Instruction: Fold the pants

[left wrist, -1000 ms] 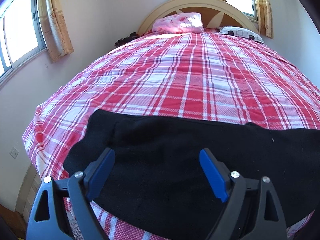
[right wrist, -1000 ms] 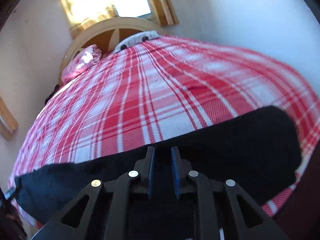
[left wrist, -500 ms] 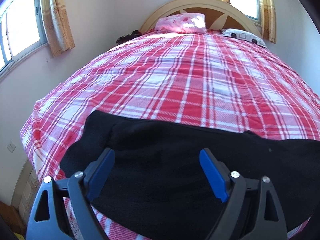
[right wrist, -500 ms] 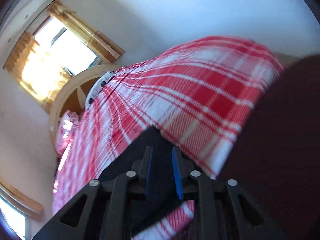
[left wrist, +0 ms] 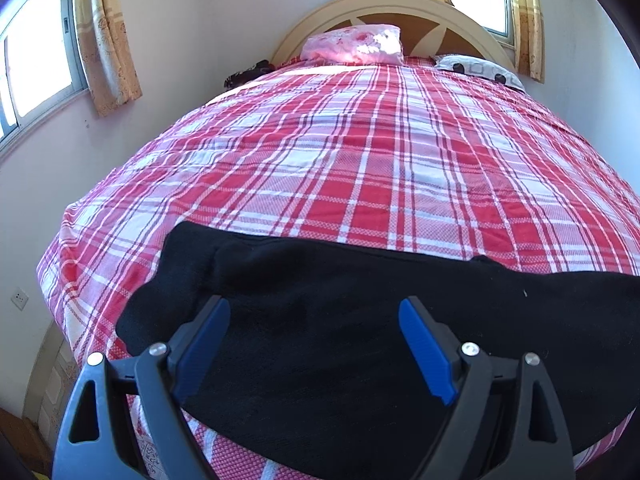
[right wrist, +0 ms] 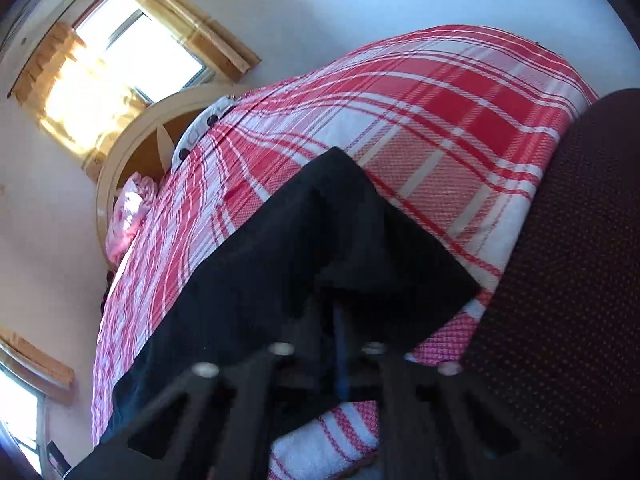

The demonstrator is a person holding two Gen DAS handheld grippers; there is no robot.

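Pants of black cloth lie across the near end of the bed, and both grippers work over them. In the right wrist view the right gripper has its blue pads brought together to a thin line, the jaws having just been closing, with a raised corner of the black cloth lifted in a peak right over its tip; blur there keeps me from telling whether the cloth sits between the pads. The left gripper hangs above the cloth with its blue fingers spread wide and nothing between them.

The long axis of the pants runs side to side along the foot edge of the red plaid bedspread. Their left end stops short of the bed's left corner, where the plaid drops away toward the wall. Their right end runs out of the left wrist view. Beyond the pants the bedspread lies bare and flat up to a pink pillow and a grey patterned pillow at the curved headboard.

A dark dotted fabric fills the right side of the right wrist view; I cannot tell what it is.
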